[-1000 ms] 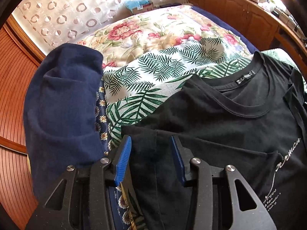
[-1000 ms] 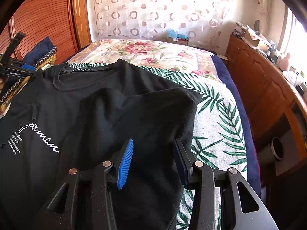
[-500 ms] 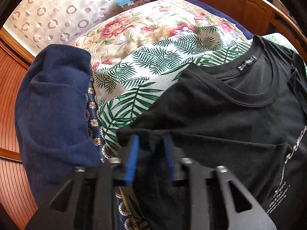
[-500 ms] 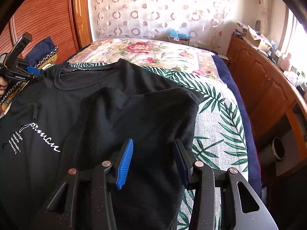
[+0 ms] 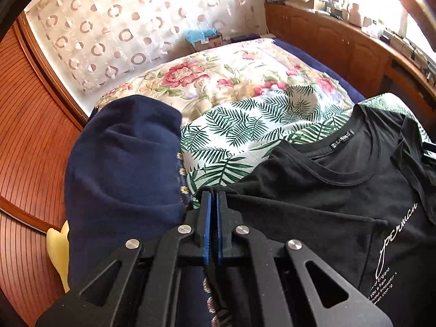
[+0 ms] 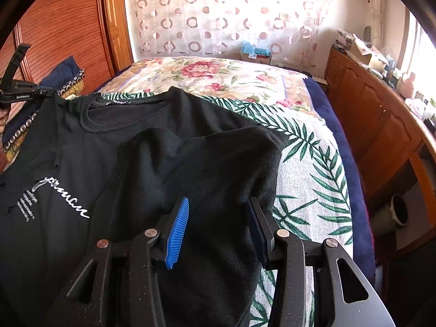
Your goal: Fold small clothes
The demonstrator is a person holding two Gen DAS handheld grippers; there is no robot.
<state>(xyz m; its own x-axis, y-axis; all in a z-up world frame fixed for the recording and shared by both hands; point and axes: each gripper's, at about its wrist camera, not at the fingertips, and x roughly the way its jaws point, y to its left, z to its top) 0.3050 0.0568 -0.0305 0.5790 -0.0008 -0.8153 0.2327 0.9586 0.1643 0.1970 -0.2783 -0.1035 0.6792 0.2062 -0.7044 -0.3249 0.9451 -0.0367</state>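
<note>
A black T-shirt lies face up on a leaf-print bedspread, its one sleeve already turned in over the chest. The left gripper is pinched together on the shirt's outer sleeve edge, beside a folded navy garment; the right gripper hangs over the folded-in sleeve with its jaws apart, holding nothing. The shirt looks light, limp jersey — it will sag and drape from any single pinch, so it is best taken at seams or hems — shoulder and bottom edge together — to carry a straight fold line across.
</note>
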